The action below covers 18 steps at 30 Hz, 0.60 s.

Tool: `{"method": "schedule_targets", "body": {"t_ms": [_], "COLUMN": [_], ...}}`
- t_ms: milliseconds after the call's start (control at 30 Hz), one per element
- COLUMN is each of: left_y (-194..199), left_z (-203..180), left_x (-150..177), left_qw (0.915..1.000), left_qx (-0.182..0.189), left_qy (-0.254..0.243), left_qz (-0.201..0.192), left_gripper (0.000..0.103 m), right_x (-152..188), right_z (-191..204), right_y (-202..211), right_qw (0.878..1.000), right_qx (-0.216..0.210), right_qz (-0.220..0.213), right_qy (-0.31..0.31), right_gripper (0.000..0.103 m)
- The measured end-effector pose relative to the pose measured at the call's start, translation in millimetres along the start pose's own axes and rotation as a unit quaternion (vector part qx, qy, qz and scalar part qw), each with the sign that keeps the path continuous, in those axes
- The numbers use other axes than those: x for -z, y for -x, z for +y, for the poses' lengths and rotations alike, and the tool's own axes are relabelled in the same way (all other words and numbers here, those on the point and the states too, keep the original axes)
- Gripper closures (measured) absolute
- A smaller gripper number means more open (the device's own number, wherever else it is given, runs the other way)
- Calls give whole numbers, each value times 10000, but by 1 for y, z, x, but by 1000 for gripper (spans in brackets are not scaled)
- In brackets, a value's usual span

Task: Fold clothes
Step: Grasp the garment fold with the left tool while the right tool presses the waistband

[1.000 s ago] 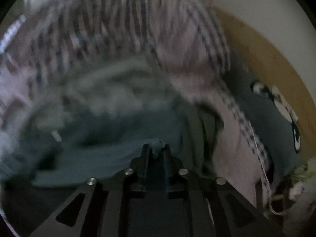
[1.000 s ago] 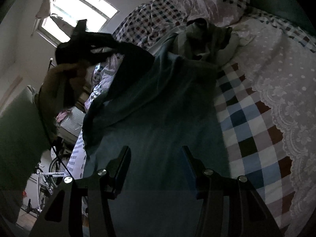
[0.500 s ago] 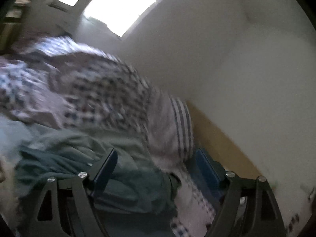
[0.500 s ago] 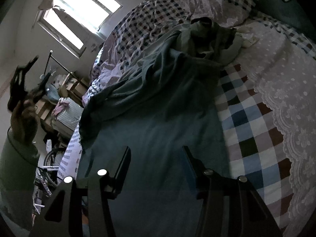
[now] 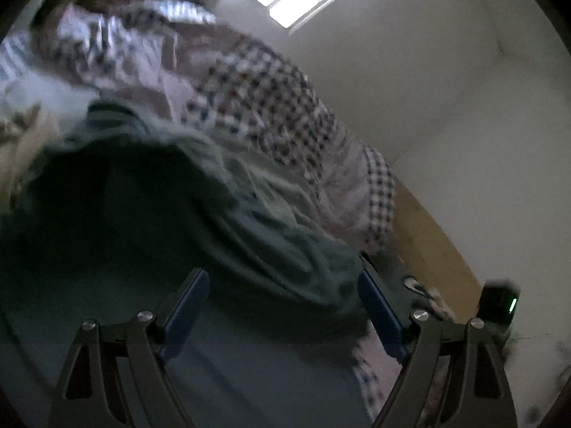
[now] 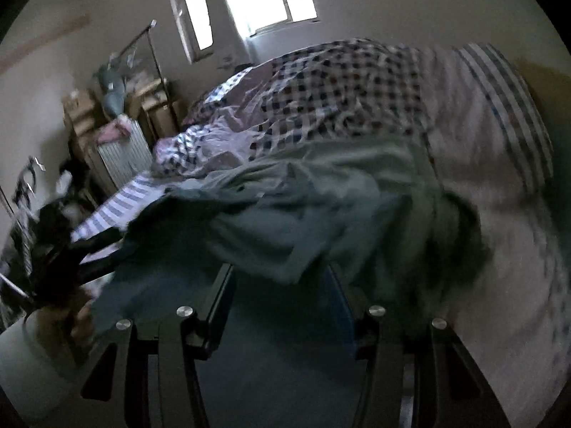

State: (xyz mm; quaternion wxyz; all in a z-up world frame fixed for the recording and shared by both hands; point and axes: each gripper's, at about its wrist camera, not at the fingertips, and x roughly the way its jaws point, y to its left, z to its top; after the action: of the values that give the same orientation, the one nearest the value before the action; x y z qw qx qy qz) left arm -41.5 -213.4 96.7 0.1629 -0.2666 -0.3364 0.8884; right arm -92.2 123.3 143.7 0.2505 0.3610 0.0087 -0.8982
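Teal garment is lying rumpled on the bed; I am lowering my left tool, which released it, and right tool, both gaping, empty, toward fresh grips.

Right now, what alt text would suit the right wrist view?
Open tongs hover low over a dark teal garment rumpled on a bed, with a checked quilt heaped behind it. A bright window lights the far wall; the image is motion-blurred.
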Motion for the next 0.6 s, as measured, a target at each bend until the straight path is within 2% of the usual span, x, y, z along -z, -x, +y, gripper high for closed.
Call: {"method": "schedule_targets", "body": {"t_ms": [67,167,367,600], "left_y": [-7,-14,-12,-12], "left_z": [0,1,14,31], "left_x": [-1,-4,-9,-12], "left_qw": [9999,9996,9980,9968], "left_qx": [64,145,220,203], "left_qy": [94,235,523,736], "left_qz": [-46,-117,-267,-237], "left_gripper": [15,15,15,15], "right_x": [-27,-44,-39,-36], "right_z": [-8,-16,-33,-34], "right_y": [-32,-83,-143,-180], "right_qw": [9995,9948,9839,9719], "right_qx": [107,305,530,437], "right_qz": [213,755,1449,1933], "right_qy": [211,607,898,1273], "right_gripper": [48,48,51,52]}}
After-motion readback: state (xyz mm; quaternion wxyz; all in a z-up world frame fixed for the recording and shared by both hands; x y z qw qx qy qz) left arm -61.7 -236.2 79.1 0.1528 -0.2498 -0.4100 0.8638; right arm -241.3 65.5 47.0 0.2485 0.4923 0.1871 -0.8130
